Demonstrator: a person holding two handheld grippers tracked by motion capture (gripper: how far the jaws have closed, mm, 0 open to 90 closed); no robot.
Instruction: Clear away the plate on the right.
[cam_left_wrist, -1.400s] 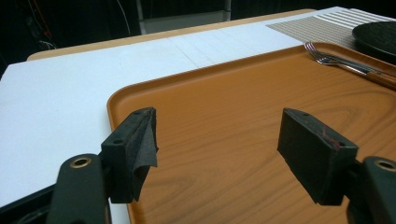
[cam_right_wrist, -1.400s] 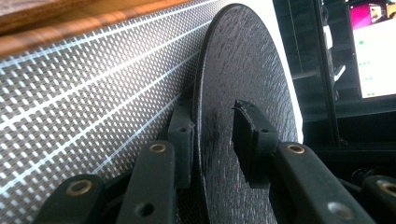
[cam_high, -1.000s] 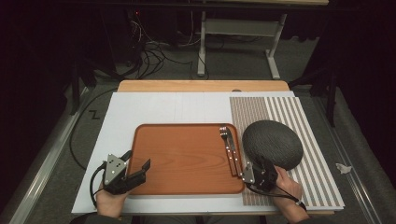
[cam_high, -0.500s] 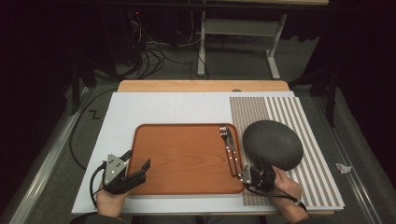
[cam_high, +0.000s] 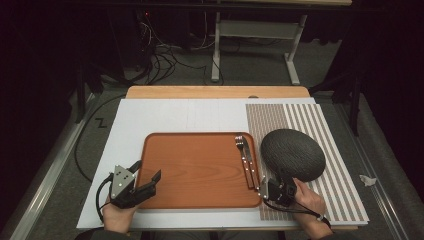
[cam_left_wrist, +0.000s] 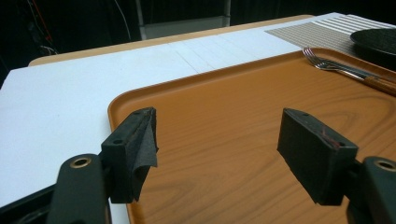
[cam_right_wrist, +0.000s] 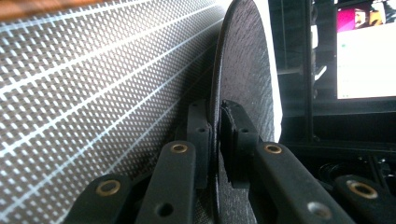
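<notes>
no readable text, labels, brands, numbers or signs anywhere

The plate (cam_high: 293, 154) looks dark, matt and finely rough, the tray (cam_high: 195, 170) smooth satin wood-grain, the fork (cam_high: 243, 150) shiny metal, and the striped placemat (cam_high: 320, 135) woven.

One dark plate (cam_high: 293, 153), one fork (cam_high: 241, 145), one tray (cam_high: 195, 170), two hand-held grippers

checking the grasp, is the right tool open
No, the right tool is shut, both jaws pressed on the rim of the dark plate.
</notes>
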